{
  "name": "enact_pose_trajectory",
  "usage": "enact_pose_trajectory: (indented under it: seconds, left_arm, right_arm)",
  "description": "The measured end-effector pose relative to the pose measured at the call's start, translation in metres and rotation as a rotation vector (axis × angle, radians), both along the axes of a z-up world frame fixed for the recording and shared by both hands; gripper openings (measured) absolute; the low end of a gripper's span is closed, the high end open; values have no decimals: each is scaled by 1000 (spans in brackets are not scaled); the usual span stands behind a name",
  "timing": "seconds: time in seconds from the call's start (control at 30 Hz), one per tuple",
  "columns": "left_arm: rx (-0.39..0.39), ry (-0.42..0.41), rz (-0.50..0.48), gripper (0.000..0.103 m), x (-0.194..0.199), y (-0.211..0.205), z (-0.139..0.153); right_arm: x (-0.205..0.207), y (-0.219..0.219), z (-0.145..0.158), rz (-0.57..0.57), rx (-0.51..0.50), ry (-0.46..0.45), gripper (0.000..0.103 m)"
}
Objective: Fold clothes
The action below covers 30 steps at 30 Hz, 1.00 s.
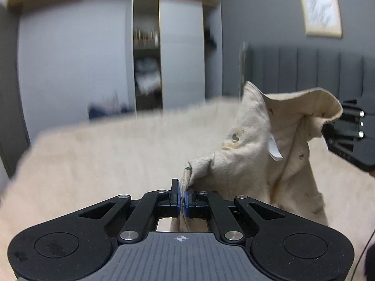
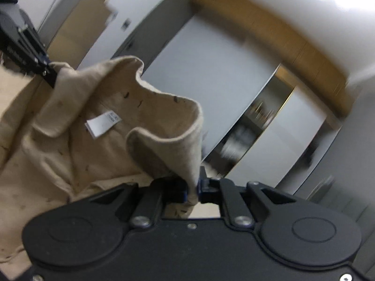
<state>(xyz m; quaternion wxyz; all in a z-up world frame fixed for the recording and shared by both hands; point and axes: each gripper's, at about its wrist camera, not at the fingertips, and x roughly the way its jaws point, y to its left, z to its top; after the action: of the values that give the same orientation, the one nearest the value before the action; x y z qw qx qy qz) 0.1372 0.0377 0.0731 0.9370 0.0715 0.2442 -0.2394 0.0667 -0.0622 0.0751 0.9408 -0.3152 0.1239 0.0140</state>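
A: Holding it up between both hands, is that right?

B: Yes. The left tool (image 1: 182, 195) has its blue pads pressed together on a hemmed edge of the beige, small-patterned cotton garment (image 1: 262, 145), and the right tool (image 2: 192, 190) is pinched shut on another fold of the same cloth. Neither has any gap worth speaking of beyond the fabric itself.

A: And where does the garment sit?

B: Lifted, mostly. It hangs stretched between the two tools above the cream fleecy bed cover (image 1: 112, 154), with its lower part drooping toward that cover. The white care label (image 2: 102, 124) shows on the inside, so the opening faces the cameras and the rim curls loosely.

A: How much folding is done, would you say?

B: None that I can see. The cloth is rumpled and slack, no crease or tidy edge anywhere. I judge this to be the opening stage: getting it spread and squared before it is laid down.

A: What remains, then?

B: Nearly everything. Laying it flat on the bed, smoothing it, bringing sides in, then doubling it over. The background, the grey sliding-door wardrobe (image 1: 178, 53) included, is blurred, so finer detail I cannot give.
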Motion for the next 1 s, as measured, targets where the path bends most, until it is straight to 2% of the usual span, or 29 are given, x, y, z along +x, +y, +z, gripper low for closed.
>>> enact_pose_trajectory:
  seconds: [0.03,0.07,0.1,0.17,0.23,0.27,0.33,0.43,0.5,0.57,0.63,0.73,0.87,0.97,1.0]
  left_arm:
    - [9,24,0,3,4,-2,-15]
    - [22,70,-12,3,10,-6,-46]
    - [29,91,-17,4,12,-9,-64]
    - [47,120,-5,9,11,-8,-94]
    - [56,136,12,23,5,-5,-119]
    - [48,141,22,26,0,-1,-130]
    - [49,150,20,32,1,1,-137]
    - [87,123,27,34,12,-8,-132]
    - [74,88,11,34,8,-9,-121]
    - [58,64,-36,36,-1,-13,-107]
    - [74,49,-102,47,-10,-24,-93]
    - [139,47,-196,56,-9,-58,-81]
    - [242,53,-153,56,20,-86,-95]
    - [323,150,-205,55,58,-102,-119]
    - [342,181,-221,47,67,-105,-124]
  right_arm:
    - [11,-1,-24,-5,19,55,6]
    - [22,-2,-48,-9,39,112,6]
    - [33,-3,-73,-14,60,169,7]
    - [46,1,-105,-25,57,227,8]
    - [60,3,-143,-59,37,299,18]
    - [65,2,-157,-80,28,326,20]
    - [64,-6,-178,-130,33,345,34]
    - [37,-31,-187,-158,124,327,46]
    - [18,-36,-195,-168,159,324,46]
    - [-1,-68,-207,-210,242,292,48]
    - [-13,-98,-212,-245,312,256,48]
    - [-22,-132,-212,-295,409,228,48]
    - [-36,-144,-203,-280,430,196,48]
    - [-43,-151,-193,-271,470,180,48]
    - [-46,-156,-190,-270,496,175,48]
